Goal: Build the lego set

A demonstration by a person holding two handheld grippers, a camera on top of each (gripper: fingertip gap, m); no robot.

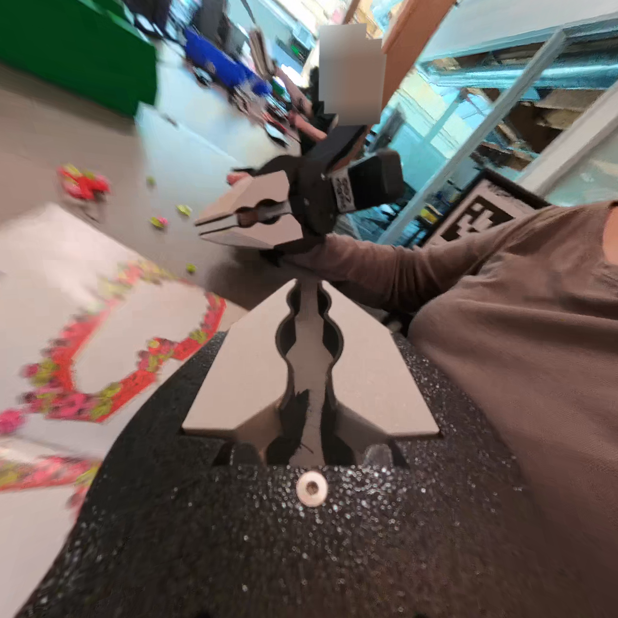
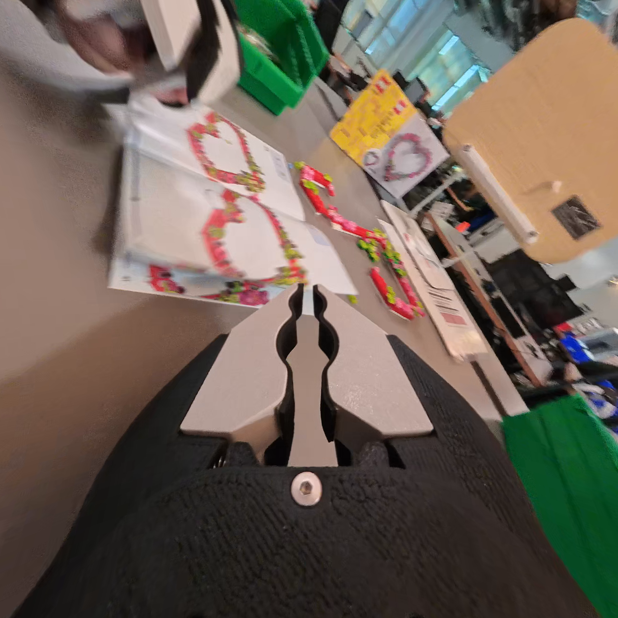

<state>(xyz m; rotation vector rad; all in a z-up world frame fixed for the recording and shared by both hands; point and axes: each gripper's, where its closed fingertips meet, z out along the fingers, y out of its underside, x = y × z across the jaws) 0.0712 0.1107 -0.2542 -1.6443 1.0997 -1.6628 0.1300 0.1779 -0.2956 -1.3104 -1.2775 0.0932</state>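
Note:
My left gripper [image 1: 309, 284] is held in the air, its fingers a small gap apart with nothing between them. My right gripper [image 2: 308, 287] is shut and empty above the table; it also shows in the left wrist view [image 1: 200, 223], pointing left. The half-built red, pink and green lego heart [image 2: 361, 234] lies flat on the grey table [image 2: 50, 301], to the right of the open instruction booklet [image 2: 207, 214]. In the left wrist view, one end of the build [image 1: 83, 184] and loose green pieces [image 1: 184, 210] lie beyond the booklet [image 1: 83, 301]. Both views are blurred.
The yellow lego box [image 2: 384, 133] stands behind the build. Green bins sit at the back [image 2: 281, 57] and front right [image 2: 568, 501]. A white printed sheet [image 2: 441, 301] lies right of the build. A wooden chair back [image 2: 535, 133] and a person's brown sleeve [image 1: 434, 267] are close.

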